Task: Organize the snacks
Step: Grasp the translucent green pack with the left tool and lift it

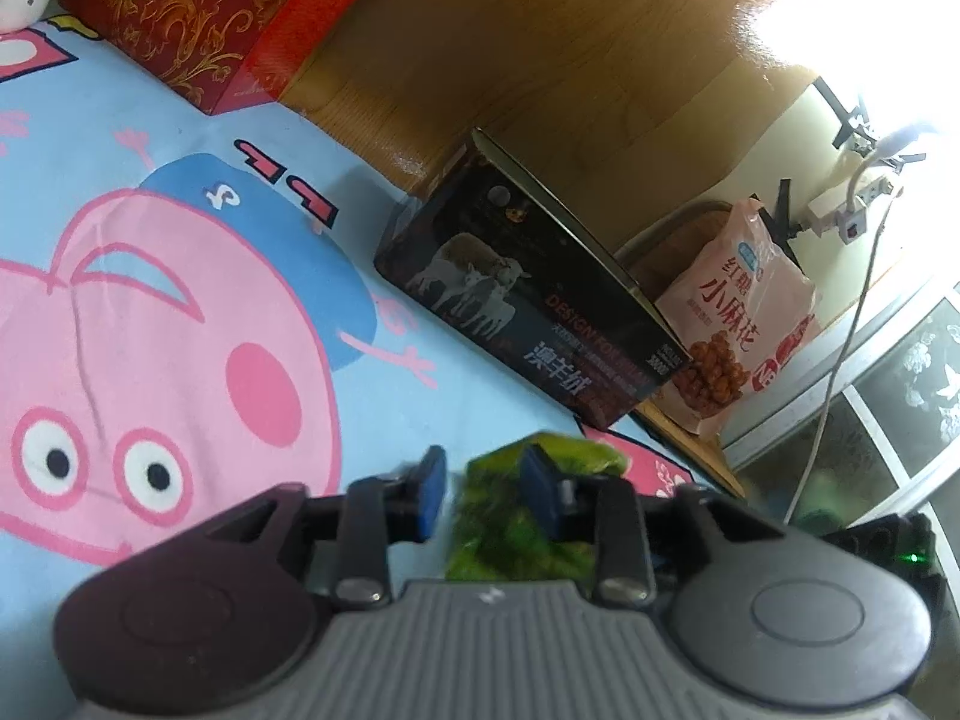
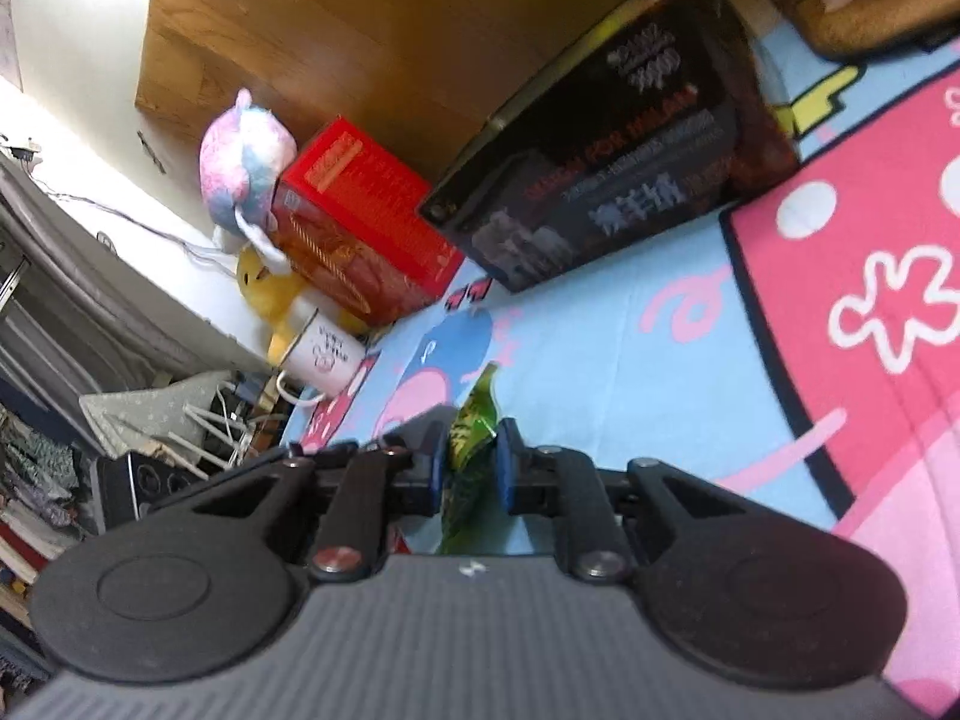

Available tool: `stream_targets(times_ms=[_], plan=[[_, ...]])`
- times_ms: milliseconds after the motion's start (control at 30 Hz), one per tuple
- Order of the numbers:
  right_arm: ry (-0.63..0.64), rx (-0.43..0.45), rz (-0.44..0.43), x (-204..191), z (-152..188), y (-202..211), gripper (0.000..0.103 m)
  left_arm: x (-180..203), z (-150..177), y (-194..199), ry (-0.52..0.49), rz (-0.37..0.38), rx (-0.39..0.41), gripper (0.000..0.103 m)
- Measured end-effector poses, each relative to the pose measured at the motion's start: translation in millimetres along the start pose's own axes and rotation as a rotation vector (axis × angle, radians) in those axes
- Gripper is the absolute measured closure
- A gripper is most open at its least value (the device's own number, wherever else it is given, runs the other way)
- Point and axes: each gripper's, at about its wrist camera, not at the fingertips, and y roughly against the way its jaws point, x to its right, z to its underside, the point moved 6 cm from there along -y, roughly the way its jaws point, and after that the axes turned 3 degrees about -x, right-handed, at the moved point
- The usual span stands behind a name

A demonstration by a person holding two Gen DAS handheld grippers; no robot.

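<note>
Cartoon blanket [image 1: 180, 312] — red box [image 2: 366, 222], white mug [image 2: 324, 354], plush toy [image 2: 240, 162].

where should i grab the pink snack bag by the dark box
Grip the pink bag by its flat crimped top edge, coming from above. It stands nearly upright, leaning behind the dark box, so the box blocks its lower front while the thin top seal stands free. Both grippers look occupied with green packets now.
</note>
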Motion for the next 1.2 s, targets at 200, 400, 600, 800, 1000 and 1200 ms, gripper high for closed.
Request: stream_targets(times_ms=[200, 400, 600, 800, 1000, 1200], plan=[[-0.254, 0.154, -0.130, 36, -11, 28, 0.083, 0, -2, 8, 0.004, 0.016, 0.027, 0.053], [-0.403, 0.187, -0.236, 56, -10, 38, 0.083, 6, 1, 7, 0.011, 0.109, -0.002, 0.050], [-0.332, 0.156, -0.235, 43, -11, 34, 0.084, 17, 8, 2, 0.005, 0.219, -0.071, 0.047], [-0.374, 0.166, -0.268, 52, -11, 37, 0.084, 26, 17, -5, -0.013, 0.281, -0.132, 0.047], [-0.319, 0.142, -0.291, 40, -10, 35, 0.084, 36, 19, -1, -0.052, 0.313, -0.116, 0.078], [-0.293, 0.152, -0.278, 26, -33, 36, 0.084, 51, -15, -3, -0.026, 0.286, -0.087, 0.081]])
